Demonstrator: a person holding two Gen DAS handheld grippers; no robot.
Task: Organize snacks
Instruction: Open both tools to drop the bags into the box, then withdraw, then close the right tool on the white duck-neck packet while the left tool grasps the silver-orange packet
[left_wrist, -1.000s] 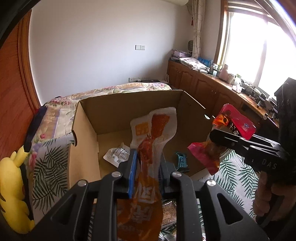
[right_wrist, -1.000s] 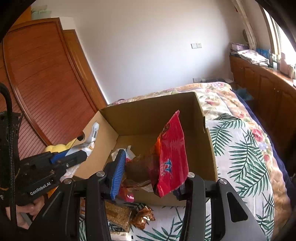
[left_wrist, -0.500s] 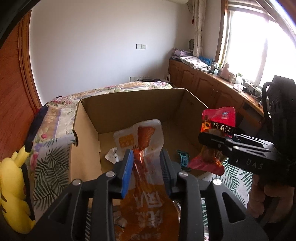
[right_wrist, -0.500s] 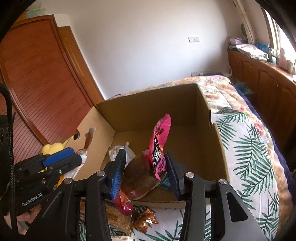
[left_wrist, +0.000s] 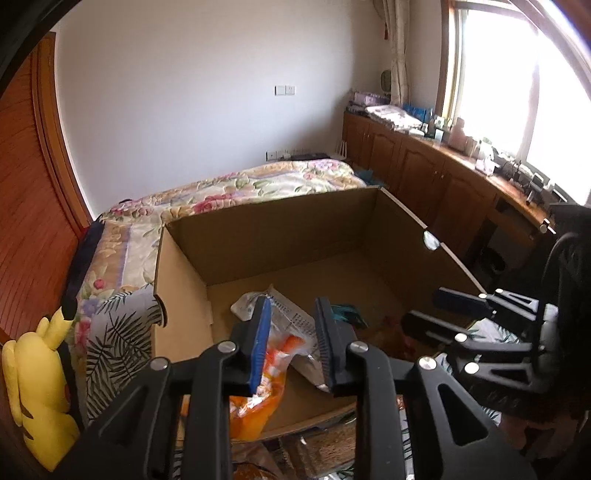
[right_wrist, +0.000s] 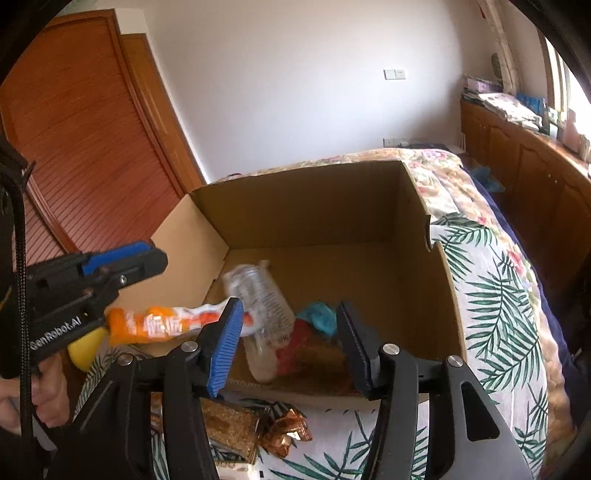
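An open cardboard box (left_wrist: 258, 236) (right_wrist: 317, 206) sits on the bed. My left gripper (left_wrist: 291, 332) (right_wrist: 122, 258) is open just over the box's near left edge. An orange and white snack packet (left_wrist: 273, 354) (right_wrist: 162, 323) is dropping below its fingers, blurred, across the box's near wall. My right gripper (right_wrist: 290, 332) (left_wrist: 436, 314) is open and empty over the near right part of the box. A red packet (right_wrist: 291, 347) lies inside, beside a teal packet (right_wrist: 319, 317) (left_wrist: 347, 314) and a white printed packet (left_wrist: 291, 317) (right_wrist: 258, 291).
A brown grainy snack bar (right_wrist: 229, 428) and a copper foil wrapper (right_wrist: 284, 432) lie on the leaf-print sheet (right_wrist: 495, 295) in front of the box. A yellow plush toy (left_wrist: 33, 384) sits at the left. Wooden cabinets (left_wrist: 424, 173) run along the right wall.
Both grippers have opened. The orange packet has slipped from my left gripper down towards the box. The red packet has left my right gripper and lies in the box.
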